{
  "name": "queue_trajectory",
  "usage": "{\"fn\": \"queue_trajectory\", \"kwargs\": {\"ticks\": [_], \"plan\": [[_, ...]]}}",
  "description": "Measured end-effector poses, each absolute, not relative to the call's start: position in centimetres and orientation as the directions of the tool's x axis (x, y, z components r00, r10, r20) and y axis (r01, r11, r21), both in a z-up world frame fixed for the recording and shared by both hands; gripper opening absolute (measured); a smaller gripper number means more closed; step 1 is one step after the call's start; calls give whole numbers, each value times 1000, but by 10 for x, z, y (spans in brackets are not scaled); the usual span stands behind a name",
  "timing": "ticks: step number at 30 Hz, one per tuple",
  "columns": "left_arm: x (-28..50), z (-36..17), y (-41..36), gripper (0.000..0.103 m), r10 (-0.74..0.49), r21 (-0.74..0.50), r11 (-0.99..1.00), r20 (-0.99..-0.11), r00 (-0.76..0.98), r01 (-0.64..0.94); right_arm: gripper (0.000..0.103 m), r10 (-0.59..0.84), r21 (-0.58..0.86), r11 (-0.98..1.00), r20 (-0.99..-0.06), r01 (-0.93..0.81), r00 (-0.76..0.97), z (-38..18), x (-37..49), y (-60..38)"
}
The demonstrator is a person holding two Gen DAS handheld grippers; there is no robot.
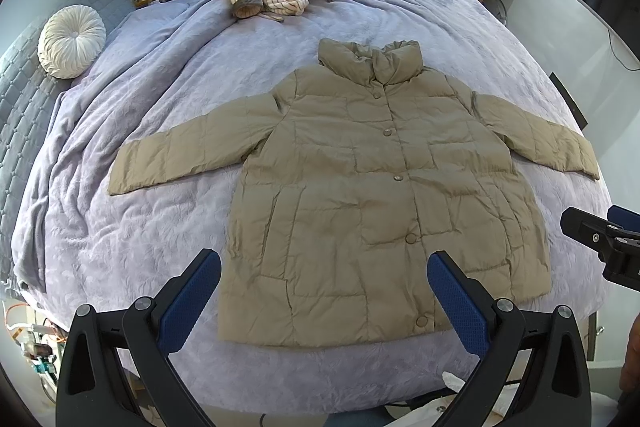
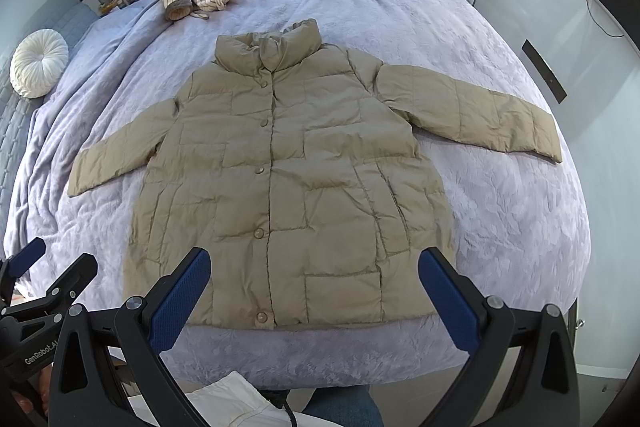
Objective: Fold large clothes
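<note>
the left gripper [image 1: 324, 301] and right gripper [image 2: 314, 297] hang spread wide apart, holding nothing, over the bed's [image 1: 460, 15] near edge, where a tan coat [image 1: 372, 195] lies flat.

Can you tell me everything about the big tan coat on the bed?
The tan coat is a puffy, quilted jacket, stitched into boxy panels, of thin, slightly shiny fabric. It lies flat and face up on the purple blanket, snapped shut with a row of round snaps down the front. Its tall collar points to the far side of the bed, both sleeves spread out sideways, and the hem lies nearest the cameras. Nothing holds it.
</note>
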State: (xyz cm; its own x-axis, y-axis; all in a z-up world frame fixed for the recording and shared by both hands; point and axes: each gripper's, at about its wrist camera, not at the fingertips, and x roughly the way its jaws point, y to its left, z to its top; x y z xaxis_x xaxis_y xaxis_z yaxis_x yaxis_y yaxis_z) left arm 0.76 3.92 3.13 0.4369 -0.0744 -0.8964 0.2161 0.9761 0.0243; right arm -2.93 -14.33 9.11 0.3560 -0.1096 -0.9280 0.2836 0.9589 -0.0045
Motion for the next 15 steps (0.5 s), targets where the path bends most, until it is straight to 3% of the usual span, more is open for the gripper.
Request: {"fn": "queue_trajectory", "kwargs": {"ticks": [15], "plan": [[30, -2, 96, 103, -100, -62, 991, -931, 350, 119, 103, -81, 4, 966, -945, 259, 317, 73, -12, -116]]}}
